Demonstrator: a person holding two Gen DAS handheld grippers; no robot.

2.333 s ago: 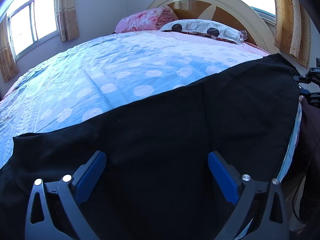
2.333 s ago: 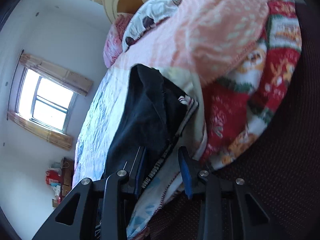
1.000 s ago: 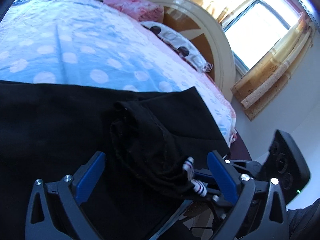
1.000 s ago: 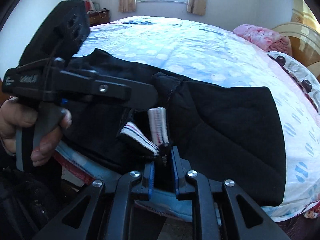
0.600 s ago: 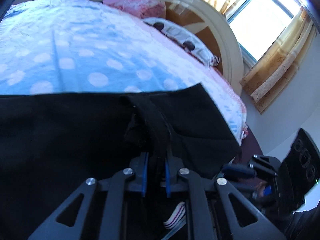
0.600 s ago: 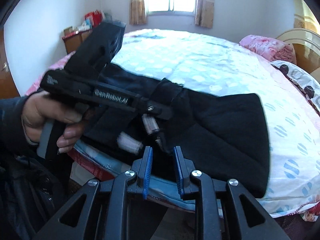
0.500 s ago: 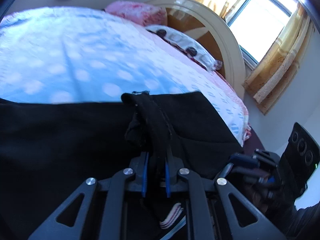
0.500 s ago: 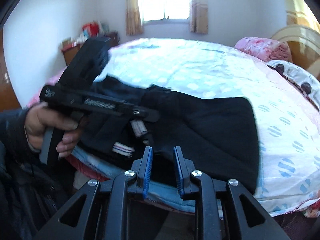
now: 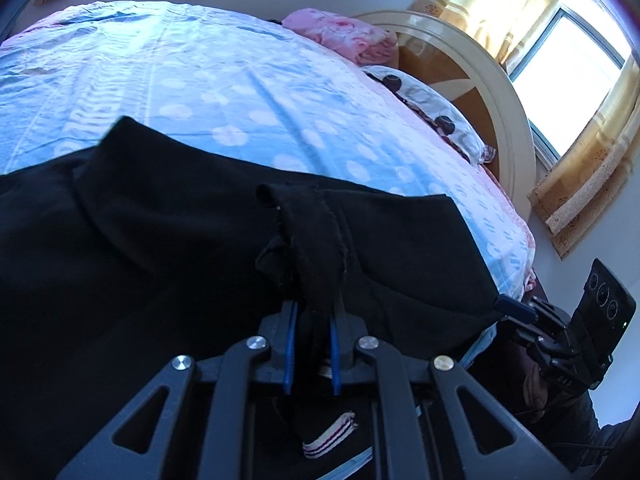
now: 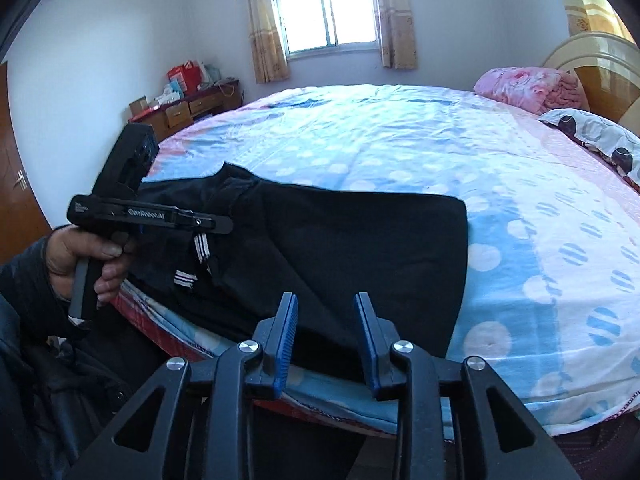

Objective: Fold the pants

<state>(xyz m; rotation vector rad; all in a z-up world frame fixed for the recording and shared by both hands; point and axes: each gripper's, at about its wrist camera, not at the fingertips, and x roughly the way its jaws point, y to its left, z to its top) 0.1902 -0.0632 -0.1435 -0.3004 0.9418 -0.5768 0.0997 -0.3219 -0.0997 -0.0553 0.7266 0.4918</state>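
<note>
Covering the bed point(image 10: 400, 152), a dotted blue sheet point(image 10: 520, 240) carried black pants point(image 10: 340, 248) lengthwise along its near edge — left gripper point(image 9: 311, 322) pinching them, right gripper point(image 10: 326, 320) opening, empty.

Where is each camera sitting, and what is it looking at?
Left wrist: sits on the left gripper, shut on the black pants, facing the headboard; no hand visible.
Right wrist: sits on the right gripper, jaws opening and empty, facing the far window; shows a hand.
Both show pants, bed, pillows.

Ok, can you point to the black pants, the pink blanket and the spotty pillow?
black pants point(image 10: 360, 240), right wrist view, flat middle of the cloth
pink blanket point(image 10: 524, 84), right wrist view, its top
spotty pillow point(image 9: 436, 112), left wrist view, its middle
</note>
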